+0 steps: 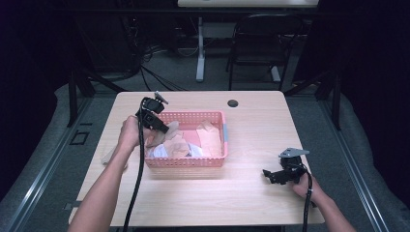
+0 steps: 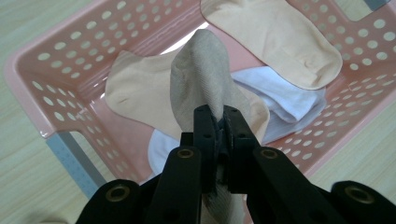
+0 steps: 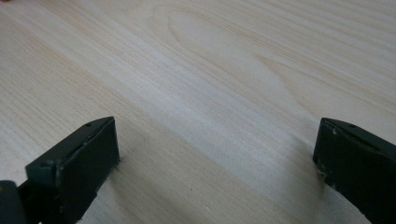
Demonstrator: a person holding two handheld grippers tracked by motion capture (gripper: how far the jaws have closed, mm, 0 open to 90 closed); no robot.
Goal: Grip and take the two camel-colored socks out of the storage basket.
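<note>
A pink perforated basket sits mid-table with several socks in it. My left gripper hovers over its left end, shut on a grey-beige sock that hangs lifted from the pile. In the left gripper view the jaws pinch the sock's fabric between them. Under it lie a tan sock, a white sock and a peach sock. My right gripper rests low on the table at the right, its jaws wide open over bare wood.
Another beige sock lies on the table left of the basket, partly behind the left forearm. A dark round hole marks the table's far side. A black chair and table legs stand beyond the table.
</note>
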